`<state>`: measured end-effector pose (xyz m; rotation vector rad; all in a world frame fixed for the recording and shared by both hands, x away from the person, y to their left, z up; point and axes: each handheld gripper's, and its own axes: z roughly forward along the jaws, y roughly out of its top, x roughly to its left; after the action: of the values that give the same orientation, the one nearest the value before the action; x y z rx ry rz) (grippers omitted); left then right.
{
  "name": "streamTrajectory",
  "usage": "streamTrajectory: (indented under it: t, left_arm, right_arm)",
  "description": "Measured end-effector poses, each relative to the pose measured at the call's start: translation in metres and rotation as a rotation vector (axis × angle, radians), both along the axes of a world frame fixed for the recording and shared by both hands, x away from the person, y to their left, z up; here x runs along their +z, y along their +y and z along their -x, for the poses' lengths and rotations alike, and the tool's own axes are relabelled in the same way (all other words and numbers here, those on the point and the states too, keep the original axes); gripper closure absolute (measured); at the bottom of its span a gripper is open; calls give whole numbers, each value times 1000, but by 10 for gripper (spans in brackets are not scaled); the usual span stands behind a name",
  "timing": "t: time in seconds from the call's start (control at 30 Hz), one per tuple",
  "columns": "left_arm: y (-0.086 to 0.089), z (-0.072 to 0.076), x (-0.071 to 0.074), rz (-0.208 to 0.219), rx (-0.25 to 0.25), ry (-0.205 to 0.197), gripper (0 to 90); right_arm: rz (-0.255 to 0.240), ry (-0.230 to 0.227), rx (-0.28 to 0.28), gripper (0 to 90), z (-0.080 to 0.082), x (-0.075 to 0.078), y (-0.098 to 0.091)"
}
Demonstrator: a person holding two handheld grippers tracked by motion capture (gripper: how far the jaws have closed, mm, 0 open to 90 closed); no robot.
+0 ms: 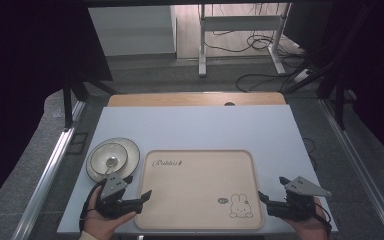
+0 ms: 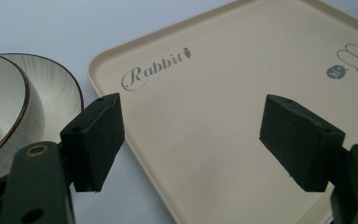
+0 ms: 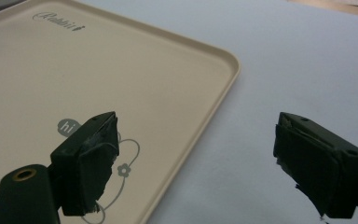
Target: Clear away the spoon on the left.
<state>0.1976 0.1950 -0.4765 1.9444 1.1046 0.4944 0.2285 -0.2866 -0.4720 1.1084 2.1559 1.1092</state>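
Two hands were seen at the near edge of the worktop, each with a claw held in it. Between them lay a big cream tray with a rabbit drawn on it.

On one side, the left claw was held wide open, with nothing in it. One jaw was seen just past the tray's left rim and the other over the tray. On the other side, the right claw was held wide open too, and it was empty as well. The tray's right rim was seen between its jaws in the right gripper view. No jaw could be seen to touch the tray.

Next to the tray's far left corner, a white bowl had been set on a white plate. A small spoon was lying in the bowl.

It was judged that the tray was about to be gripped at both sides. If only one rim were pinched well, the tray could be tipped or dropped. If the left claw were swung wide, the plate could be bumped, and the bowl and spoon could be knocked over. If the tray were pushed, not lifted, it could be slid into the plate.
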Motion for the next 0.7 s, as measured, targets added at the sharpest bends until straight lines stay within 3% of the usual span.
streamTrajectory:
  t: [0.47, 0.7]
  left_arm:
    - [1, 3, 1, -8, -26, -15, 221]
    - [-1, 1, 1, -34, -40, -27, 232]
  right_arm:
    - [-6, 35, 4, 147, 2, -3, -6]
    - [-9, 33, -1, 147, 4, -3, -8]
